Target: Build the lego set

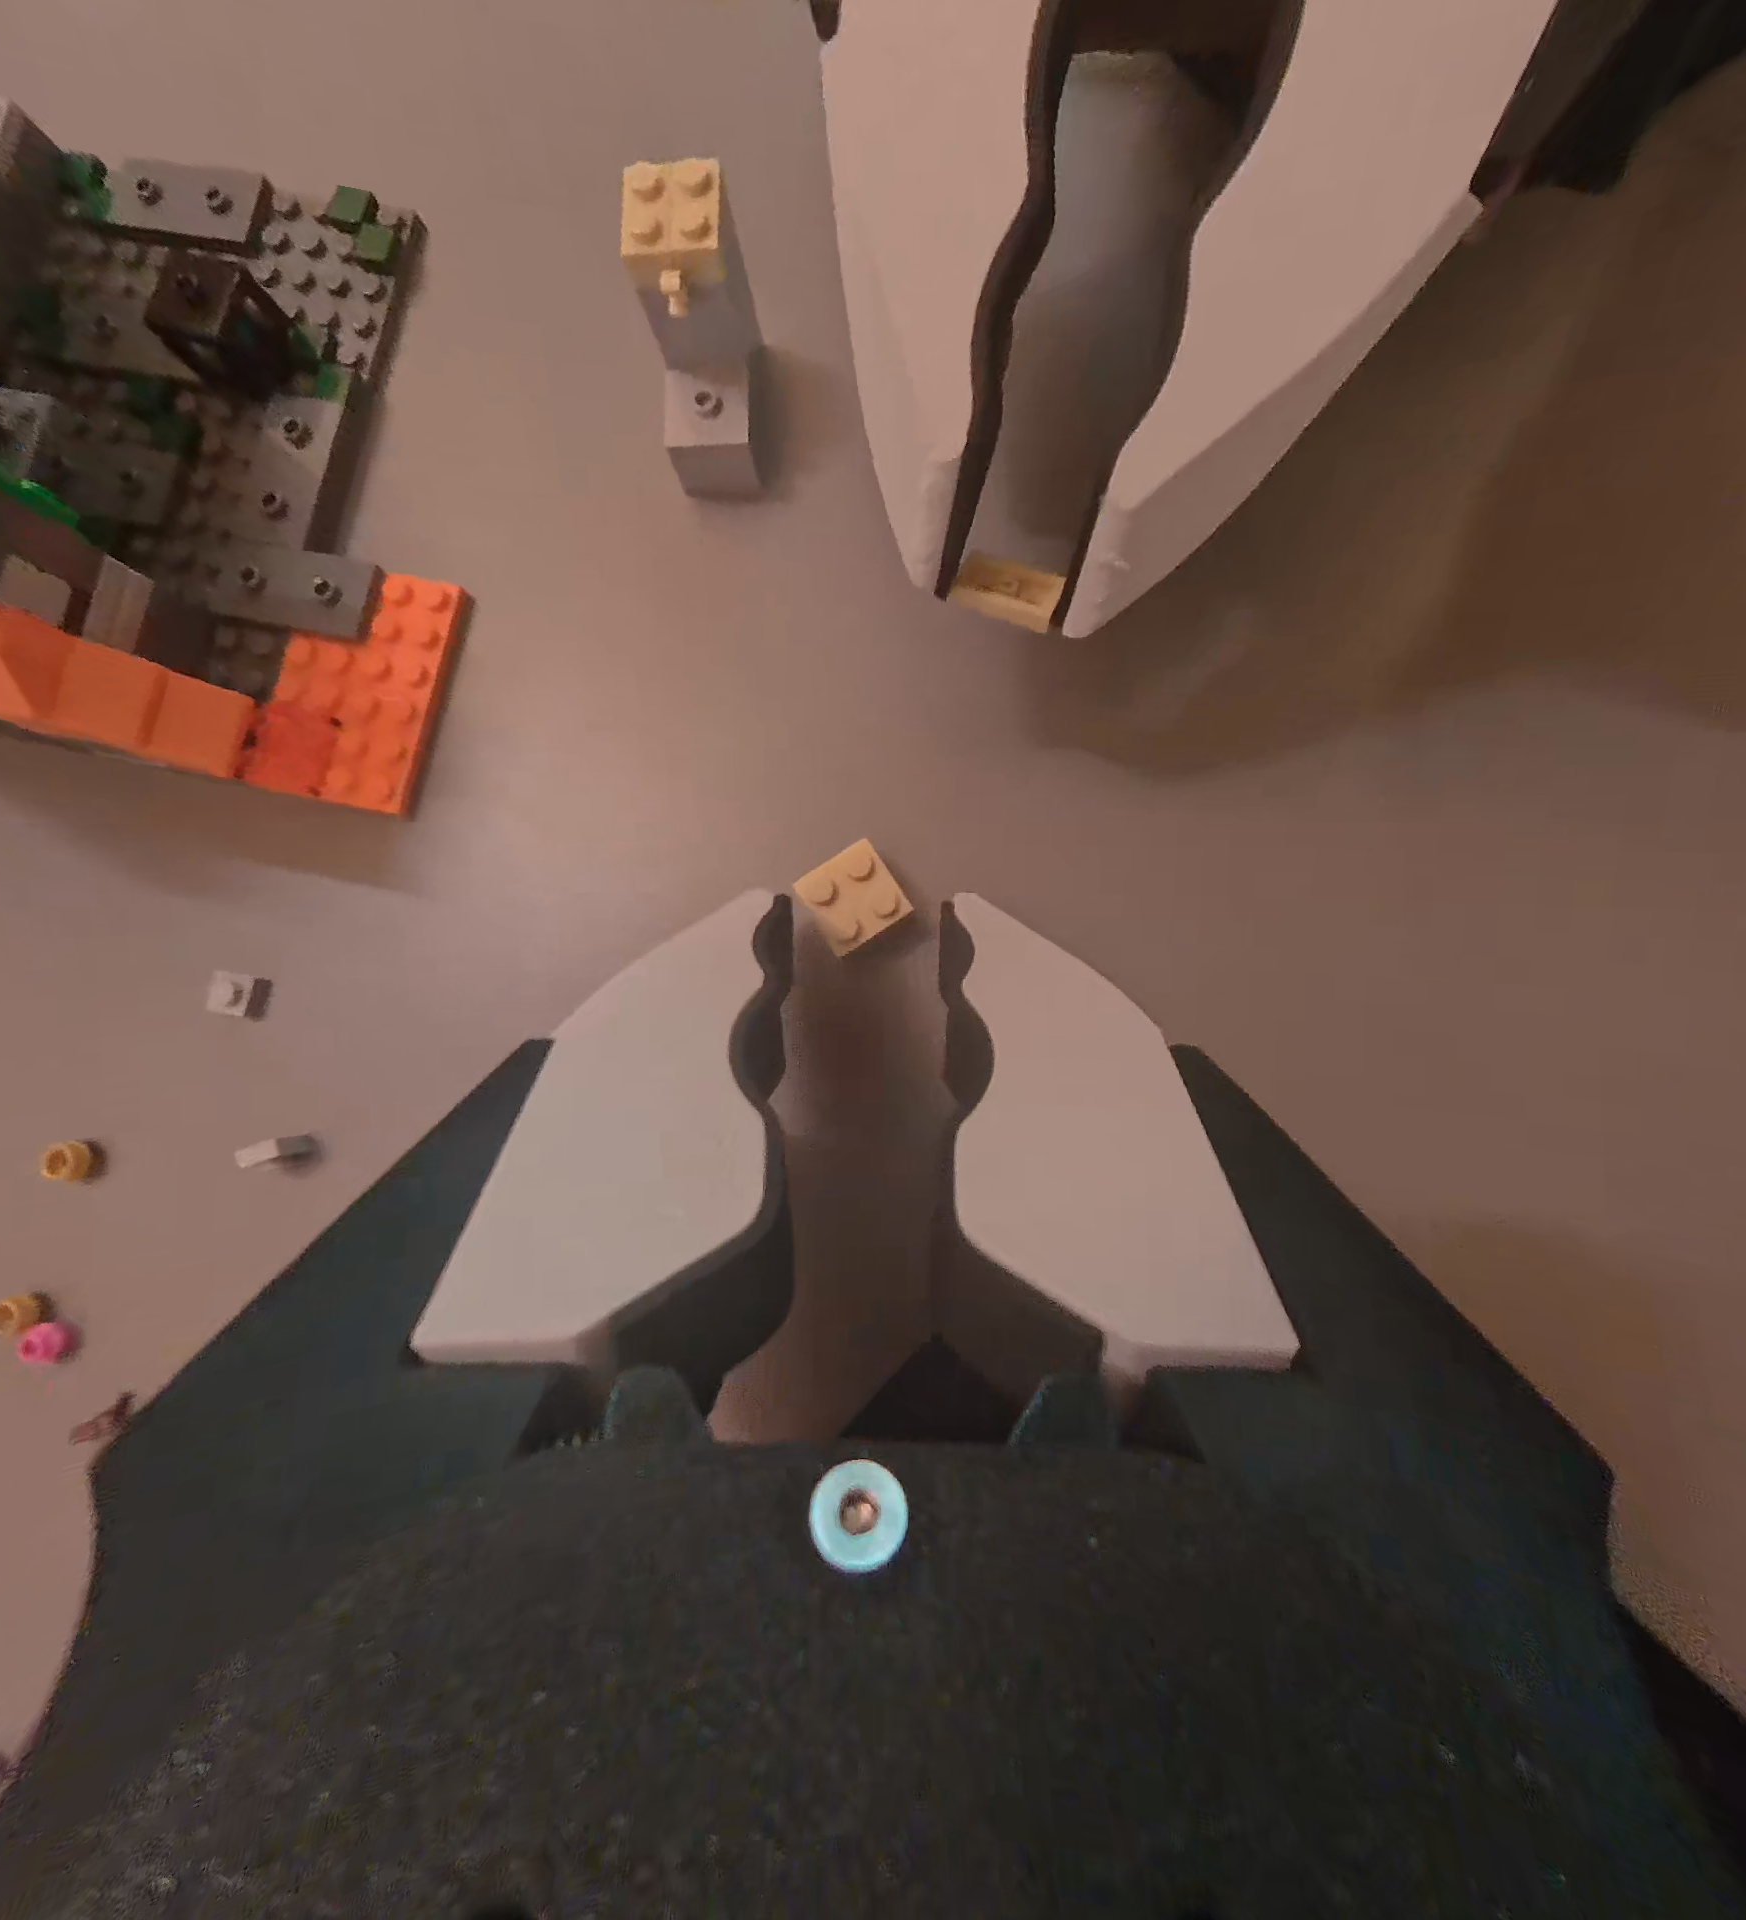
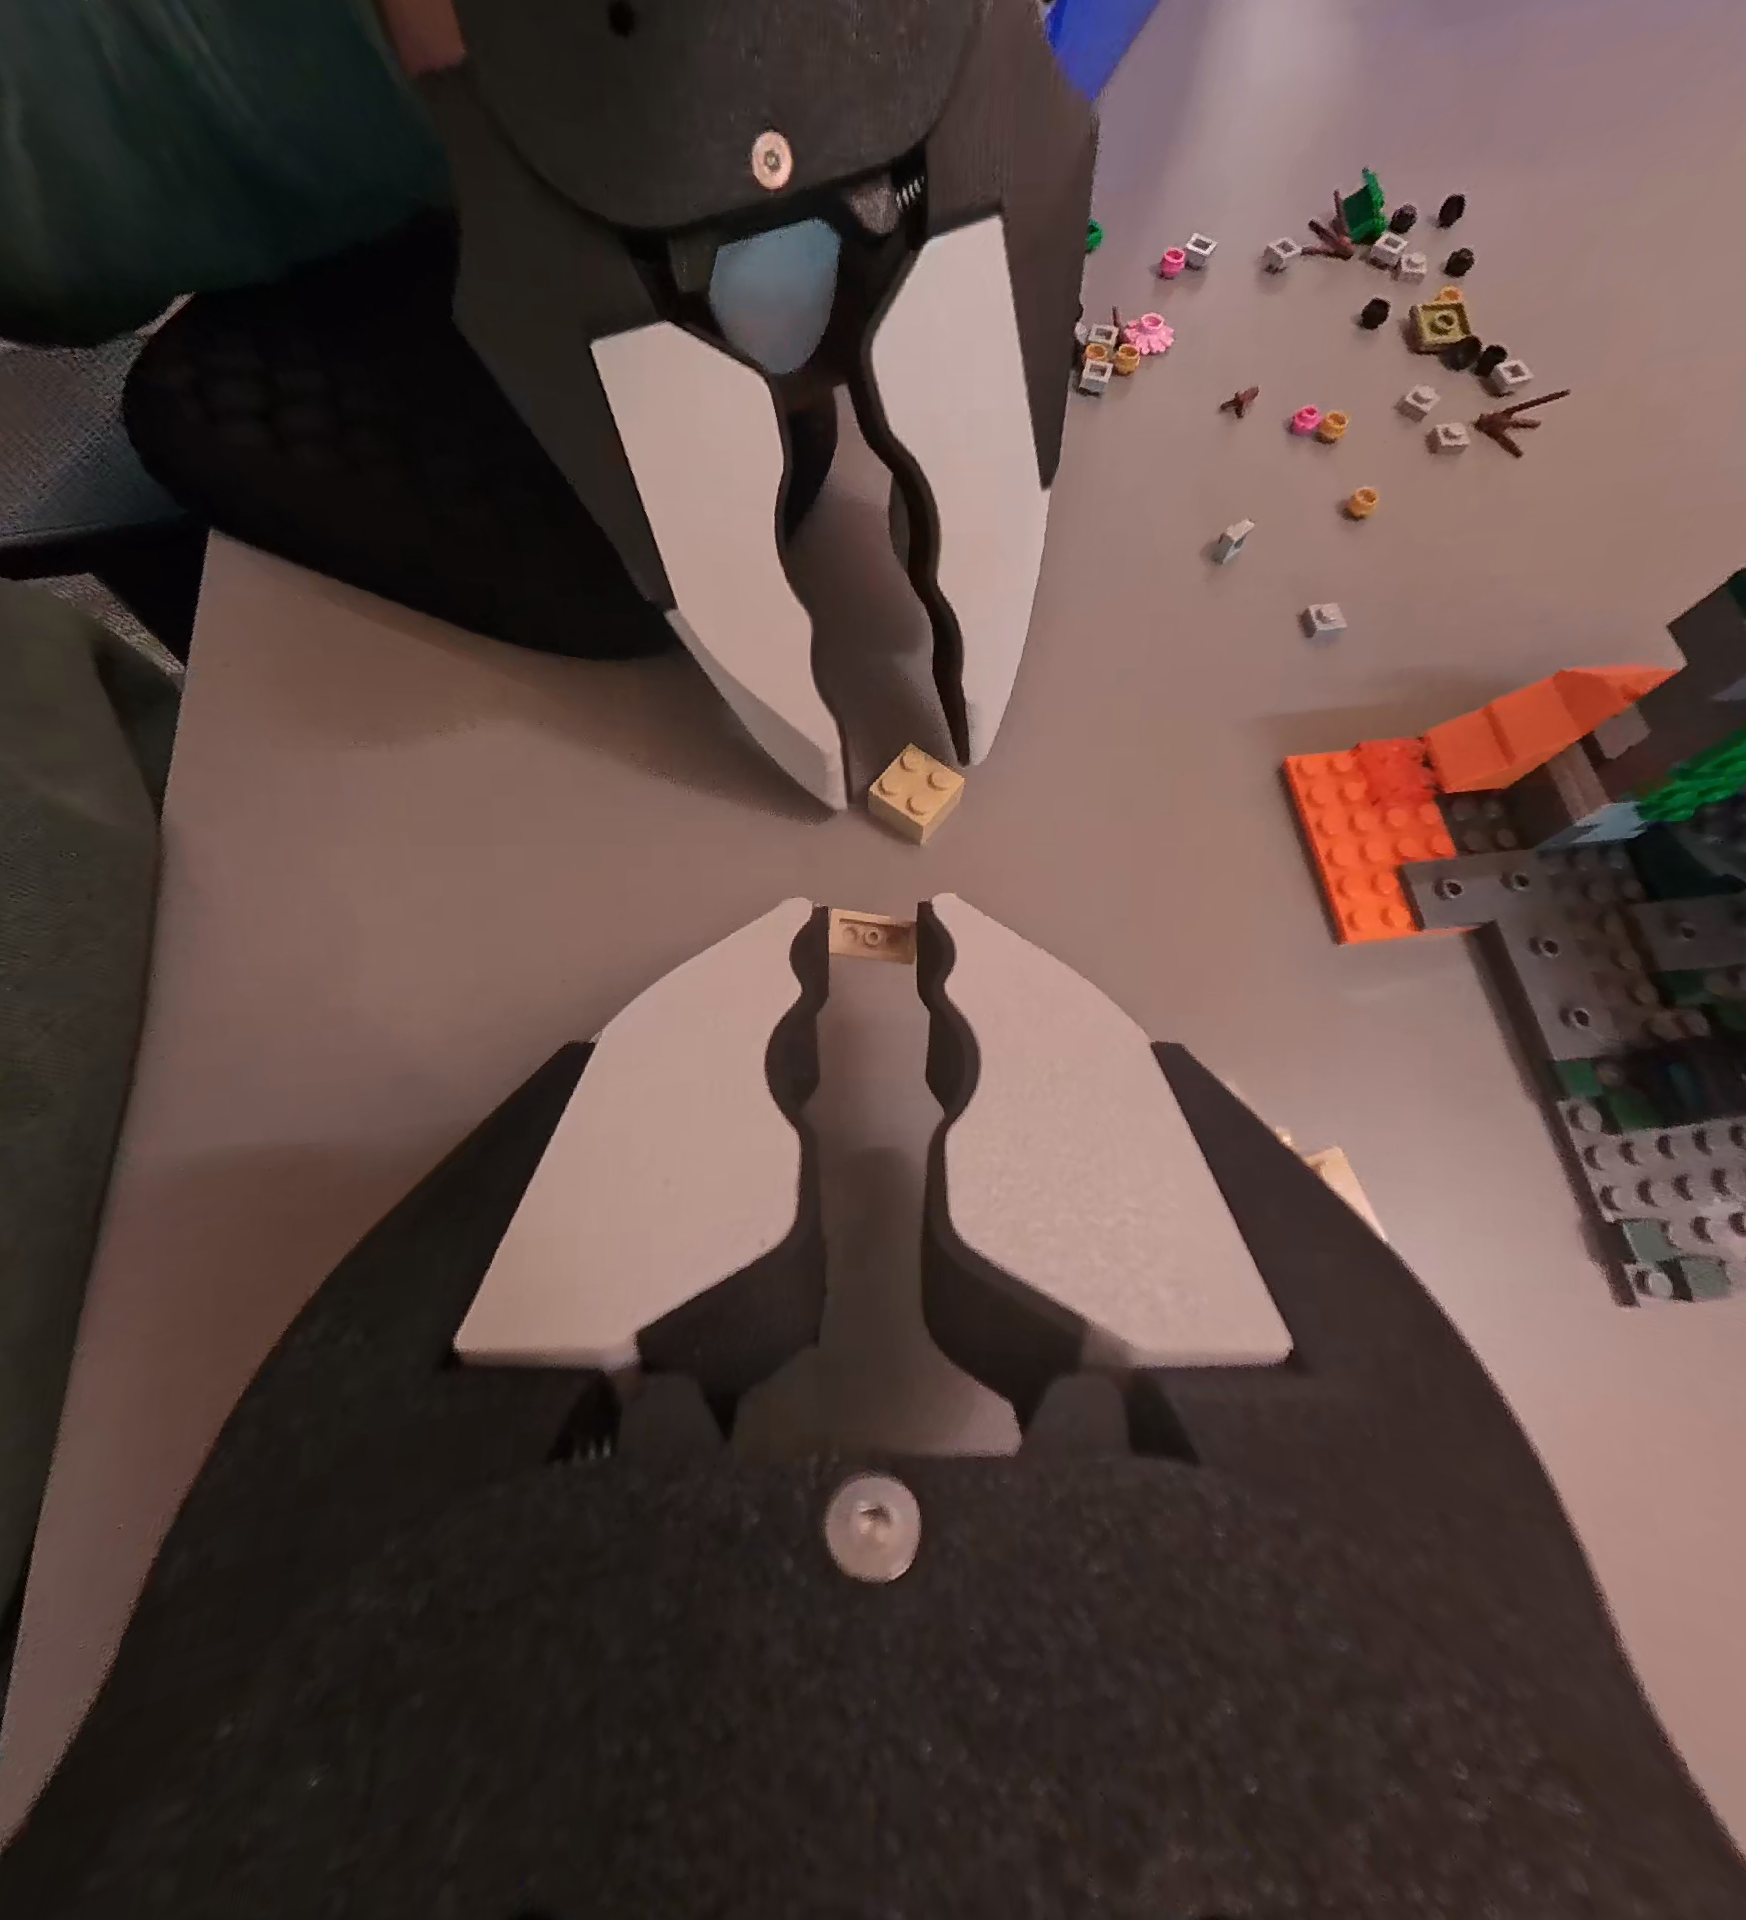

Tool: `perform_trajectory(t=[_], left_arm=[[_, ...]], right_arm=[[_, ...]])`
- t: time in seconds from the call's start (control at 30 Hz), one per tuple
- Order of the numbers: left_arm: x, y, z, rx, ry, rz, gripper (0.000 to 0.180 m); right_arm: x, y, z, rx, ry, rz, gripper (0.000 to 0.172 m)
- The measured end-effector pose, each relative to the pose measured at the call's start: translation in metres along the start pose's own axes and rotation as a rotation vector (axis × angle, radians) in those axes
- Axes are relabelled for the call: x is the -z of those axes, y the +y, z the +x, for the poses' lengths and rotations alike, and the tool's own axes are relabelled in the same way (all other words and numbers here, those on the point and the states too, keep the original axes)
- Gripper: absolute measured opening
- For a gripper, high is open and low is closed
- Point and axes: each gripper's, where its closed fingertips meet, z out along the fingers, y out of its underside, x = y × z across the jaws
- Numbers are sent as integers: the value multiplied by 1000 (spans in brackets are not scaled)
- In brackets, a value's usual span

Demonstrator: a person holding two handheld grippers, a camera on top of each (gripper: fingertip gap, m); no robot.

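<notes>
My left gripper (image 1: 861, 914) is open and close above the grey table (image 1: 1264, 935). A tan two-by-two brick (image 1: 853, 896) lies on the table between its fingertips, turned at an angle, with a gap to each pad. The right wrist view shows the same brick (image 2: 916, 792) resting on the table at the left gripper's tips. My right gripper (image 2: 871, 914) is shut on a small tan plate piece (image 2: 871, 937), with both pads against its ends. The left wrist view shows that piece (image 1: 1009, 592) pinched at the right gripper's tips, just off the table.
A grey, green and orange brick model (image 1: 225, 468) stands left of the left gripper and also shows in the right wrist view (image 2: 1627, 987). A grey column with a tan top (image 1: 687, 270) stands beyond. Several small loose pieces (image 2: 1368, 343) lie scattered. A dark round object (image 2: 329, 447) sits past the table's edge. The left gripper's tips are roughly 5 cm from the right gripper's. My left gripper's tips are some 15 cm from the dark round object (image 2: 329, 447).
</notes>
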Motion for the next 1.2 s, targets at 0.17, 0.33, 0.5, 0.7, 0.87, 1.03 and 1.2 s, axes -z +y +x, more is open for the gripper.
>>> perform_trajectory(t=[0.17, 0.33, 0.5, 0.7, 0.87, 1.03, 1.2], left_arm=[[-4, -2, 1, 5, 1, 3, 19], [-11, -12, 16, -117, 140, 31, 18], [-18, -22, 32, -202, 247, 51, 18], [-20, -22, 39, -224, 268, 48, 24], [-10, -29, 36, -226, 209, 114, 27], [18, -57, 38, -304, 48, 324, 18], [47, -83, 49, -380, -106, 513, 17]], right_arm=[[-1, 0, -2, -8, -6, 13, 15], [3, -4, -9, 10, -45, 56, 15], [2, 4, -15, 29, -68, 20, 16], [-4, 12, -20, 70, -71, -24, 16], [0, 8, -20, 61, -70, 5, 16], [17, -10, -24, -165, -195, 144, 16], [44, -41, -22, -514, -429, 332, 15]])
